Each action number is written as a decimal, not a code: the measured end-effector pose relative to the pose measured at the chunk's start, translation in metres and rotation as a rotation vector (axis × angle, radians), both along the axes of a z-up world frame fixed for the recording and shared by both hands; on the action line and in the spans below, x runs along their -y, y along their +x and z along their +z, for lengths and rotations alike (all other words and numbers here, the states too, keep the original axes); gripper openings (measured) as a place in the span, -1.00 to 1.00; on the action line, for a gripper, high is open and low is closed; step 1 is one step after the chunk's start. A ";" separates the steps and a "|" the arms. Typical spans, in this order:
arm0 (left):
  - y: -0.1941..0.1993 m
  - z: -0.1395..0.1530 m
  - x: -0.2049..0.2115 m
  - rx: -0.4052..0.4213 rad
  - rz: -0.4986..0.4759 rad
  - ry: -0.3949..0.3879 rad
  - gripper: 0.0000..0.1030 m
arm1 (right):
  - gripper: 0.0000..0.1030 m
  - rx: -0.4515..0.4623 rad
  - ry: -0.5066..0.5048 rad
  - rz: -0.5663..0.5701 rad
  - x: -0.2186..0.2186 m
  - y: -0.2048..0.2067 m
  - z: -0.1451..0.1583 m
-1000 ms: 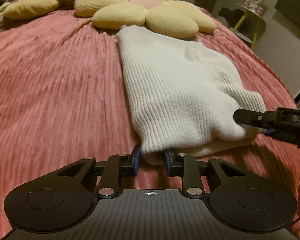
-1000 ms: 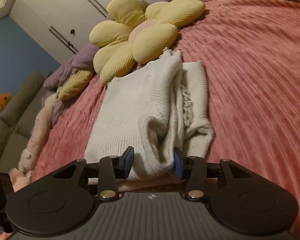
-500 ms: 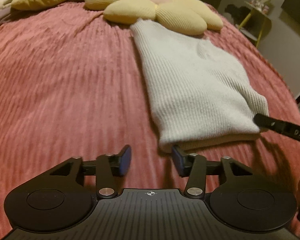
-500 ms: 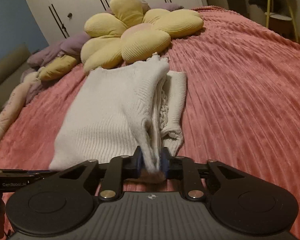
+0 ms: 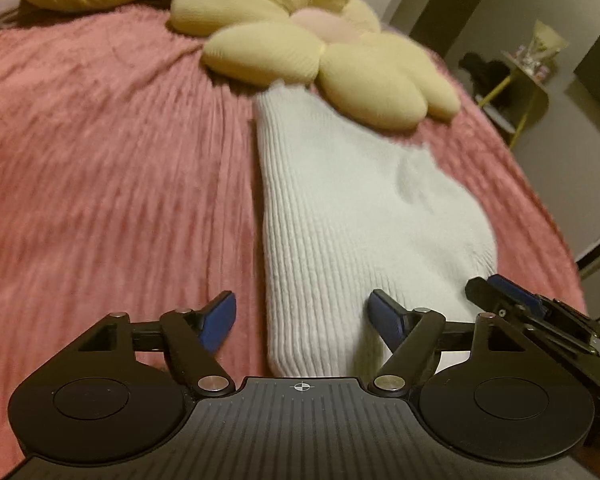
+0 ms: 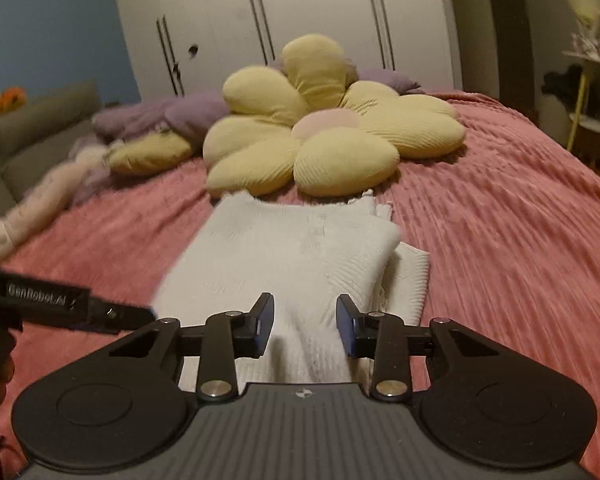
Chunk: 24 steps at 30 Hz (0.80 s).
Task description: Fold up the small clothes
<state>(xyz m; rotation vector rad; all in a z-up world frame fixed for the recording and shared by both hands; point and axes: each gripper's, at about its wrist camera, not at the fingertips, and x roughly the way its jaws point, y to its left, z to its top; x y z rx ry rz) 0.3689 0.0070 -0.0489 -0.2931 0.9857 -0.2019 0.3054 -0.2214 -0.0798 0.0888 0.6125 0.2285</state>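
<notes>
Both hand-held grippers point(image 5: 302, 318) point(image 6: 305, 320) straddle sweater point(image 5: 352, 216) hem.

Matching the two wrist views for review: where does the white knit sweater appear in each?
Left wrist: white knit sweater runs from center down between the open fingers.
Right wrist: lower center, near edge between the open fingers.
Shared landmark: yellow flower pillow touching its far end.
</notes>
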 end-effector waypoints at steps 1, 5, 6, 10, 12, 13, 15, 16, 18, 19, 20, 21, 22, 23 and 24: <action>0.003 -0.007 0.001 -0.018 -0.014 -0.001 0.57 | -0.54 -0.022 -0.047 -0.020 0.000 0.004 -0.007; 0.005 -0.015 -0.009 -0.017 -0.024 -0.070 0.64 | -0.30 -0.084 0.056 -0.095 0.032 0.013 -0.027; 0.005 -0.015 -0.013 -0.015 -0.021 -0.096 0.64 | -0.29 -0.100 0.101 -0.098 0.039 0.014 -0.026; 0.016 -0.020 -0.025 -0.027 -0.017 -0.185 0.67 | 0.26 -0.157 0.206 -0.134 0.060 0.024 -0.028; 0.021 -0.021 -0.027 -0.026 -0.014 -0.233 0.68 | 0.29 -0.192 0.290 -0.122 0.069 0.032 -0.035; 0.025 -0.023 -0.027 -0.030 -0.005 -0.256 0.68 | 0.30 -0.200 0.325 -0.113 0.072 0.034 -0.037; 0.032 -0.027 -0.031 -0.046 0.035 -0.332 0.68 | 0.11 -0.213 0.390 -0.083 0.076 0.040 -0.039; 0.034 -0.029 -0.032 -0.051 0.050 -0.376 0.66 | -0.11 -0.233 0.434 -0.068 0.079 0.043 -0.041; 0.040 -0.032 -0.031 -0.057 0.057 -0.404 0.52 | -0.15 -0.249 0.475 -0.064 0.082 0.047 -0.044; 0.043 -0.033 -0.028 -0.062 0.055 -0.386 0.45 | -0.15 -0.255 0.479 -0.061 0.082 0.049 -0.045; 0.046 -0.035 -0.025 -0.063 0.050 -0.367 0.45 | -0.09 -0.261 0.485 -0.058 0.082 0.051 -0.046; 0.050 -0.038 -0.023 -0.068 0.047 -0.363 0.45 | -0.06 -0.267 0.498 -0.061 0.083 0.051 -0.048; 0.053 -0.040 -0.022 -0.076 0.050 -0.367 0.45 | 0.01 -0.274 0.518 -0.066 0.083 0.054 -0.050; 0.056 -0.040 -0.021 -0.080 0.056 -0.370 0.42 | 0.02 -0.278 0.531 -0.072 0.082 0.056 -0.051; 0.057 -0.039 -0.021 -0.082 0.060 -0.364 0.27 | 0.03 -0.277 0.533 -0.074 0.082 0.058 -0.051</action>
